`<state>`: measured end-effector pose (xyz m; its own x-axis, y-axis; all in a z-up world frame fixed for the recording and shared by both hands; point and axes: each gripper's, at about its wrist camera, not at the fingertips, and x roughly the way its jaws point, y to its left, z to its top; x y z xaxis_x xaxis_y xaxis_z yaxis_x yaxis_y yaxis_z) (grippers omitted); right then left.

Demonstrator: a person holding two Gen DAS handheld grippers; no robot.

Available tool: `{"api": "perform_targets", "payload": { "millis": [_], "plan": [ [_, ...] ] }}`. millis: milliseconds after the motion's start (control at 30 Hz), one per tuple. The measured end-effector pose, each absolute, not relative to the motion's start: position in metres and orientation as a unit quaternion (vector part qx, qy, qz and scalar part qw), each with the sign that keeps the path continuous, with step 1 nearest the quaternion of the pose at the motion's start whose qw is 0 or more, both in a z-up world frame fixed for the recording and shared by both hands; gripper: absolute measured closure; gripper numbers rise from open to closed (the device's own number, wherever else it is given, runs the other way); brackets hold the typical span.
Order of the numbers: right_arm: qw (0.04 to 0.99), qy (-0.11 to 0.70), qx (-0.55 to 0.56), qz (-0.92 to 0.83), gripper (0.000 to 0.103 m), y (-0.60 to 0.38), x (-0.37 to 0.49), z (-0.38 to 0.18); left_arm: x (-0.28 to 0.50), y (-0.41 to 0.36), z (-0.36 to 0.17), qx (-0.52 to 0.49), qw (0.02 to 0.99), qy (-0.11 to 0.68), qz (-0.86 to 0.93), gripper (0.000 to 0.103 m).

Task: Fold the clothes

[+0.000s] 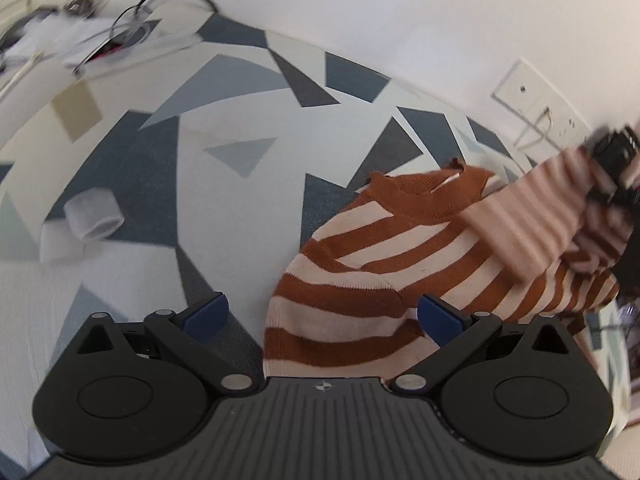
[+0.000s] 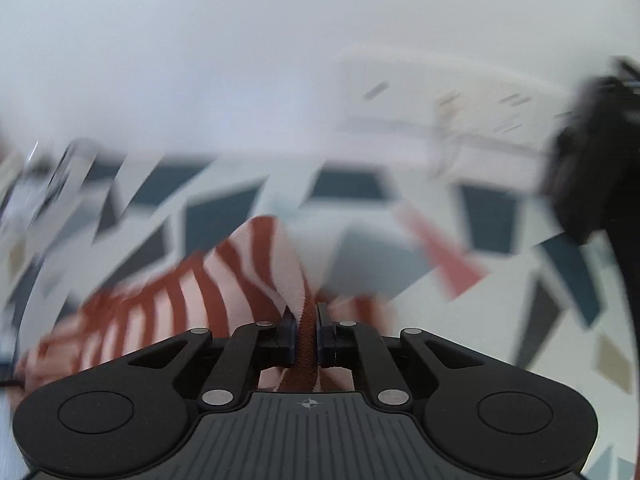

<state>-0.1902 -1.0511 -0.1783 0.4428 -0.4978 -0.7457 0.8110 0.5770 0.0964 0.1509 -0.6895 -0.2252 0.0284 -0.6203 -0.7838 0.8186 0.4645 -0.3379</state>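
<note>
Right gripper [image 2: 307,334] clamps ribbed hem, striped knit sweater [image 1: 360,280]

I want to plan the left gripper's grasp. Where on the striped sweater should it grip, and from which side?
Probably the striped sweater hem edge lying flat between the open left gripper fingers, approached from straight ahead; the right gripper already holds a brown cuff.

Home bedroom: patterned bedsheet [image 1: 224,184], wall socket [image 1: 536,108].
</note>
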Motion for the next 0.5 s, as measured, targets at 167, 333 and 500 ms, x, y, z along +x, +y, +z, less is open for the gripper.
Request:
{"api": "perform_targets", "payload": {
  "millis": [167,333,500],
  "plan": [
    [0.760,0.251,0.280,-0.529,0.096,-1.098,-0.258,-0.167,0.145,-0.704,-0.230,0.131,0.700,0.473,-0.519,0.000],
    [0.707,0.242,0.306,-0.589,0.096,-1.115,-0.294,-0.192,0.142,-0.715,-0.232,0.151,0.696,0.465,-0.526,0.000],
    [0.665,0.281,0.313,-0.617,0.096,-1.113,-0.308,-0.234,0.138,-0.722,-0.233,0.167,0.694,0.456,-0.532,0.000]
  ]
}}
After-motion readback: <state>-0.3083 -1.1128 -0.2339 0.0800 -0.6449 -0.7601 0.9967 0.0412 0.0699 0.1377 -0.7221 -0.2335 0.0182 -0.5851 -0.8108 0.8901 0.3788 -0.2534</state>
